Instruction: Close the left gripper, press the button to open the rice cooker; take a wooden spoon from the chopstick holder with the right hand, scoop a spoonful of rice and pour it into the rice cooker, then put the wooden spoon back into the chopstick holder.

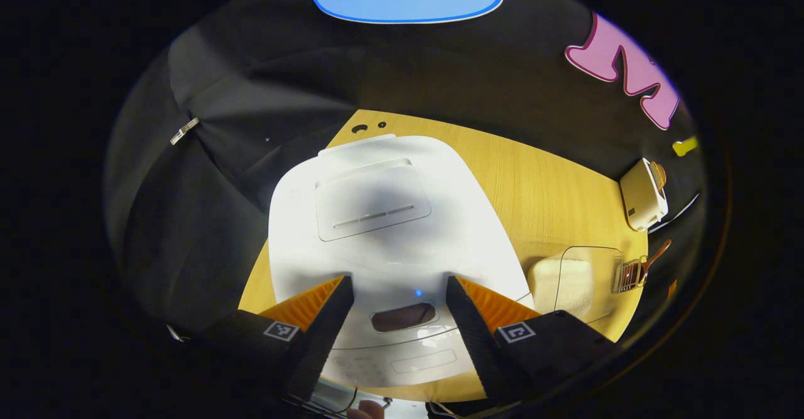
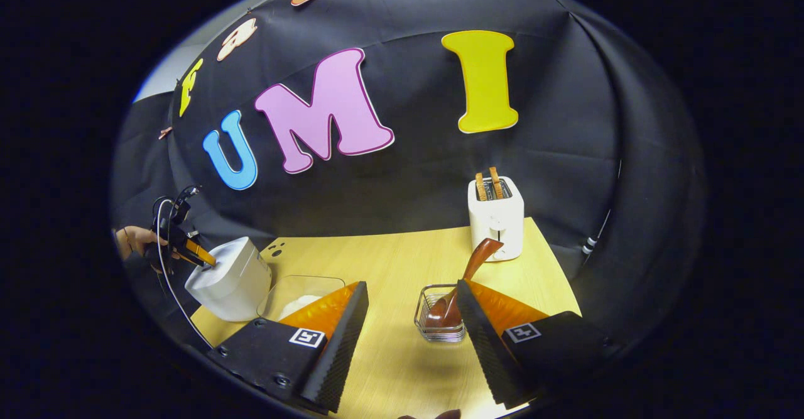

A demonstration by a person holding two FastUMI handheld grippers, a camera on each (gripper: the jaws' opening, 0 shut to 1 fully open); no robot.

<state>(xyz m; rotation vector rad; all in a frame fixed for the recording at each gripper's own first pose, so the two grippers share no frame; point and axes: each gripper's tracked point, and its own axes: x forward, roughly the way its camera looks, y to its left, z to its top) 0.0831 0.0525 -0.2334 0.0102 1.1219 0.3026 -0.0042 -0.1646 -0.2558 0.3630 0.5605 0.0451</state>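
Hovering spread-fingered above the closed white plastic rice cooker [image 1: 383,230] on the bench, the left gripper [image 1: 399,318] must clench before pressing its front button, while the right gripper [image 2: 411,331] waits released, well right of the cooker.

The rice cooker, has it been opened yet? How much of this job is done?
Nothing looks finished. The rice cooker has its lid down, and the left gripper hangs over its front, fingers apart, so closing and pressing the button come first. The wooden spoon sits in the chopstick holder, with the right gripper open near it. Scooping rice, pouring and returning the spoon remain.
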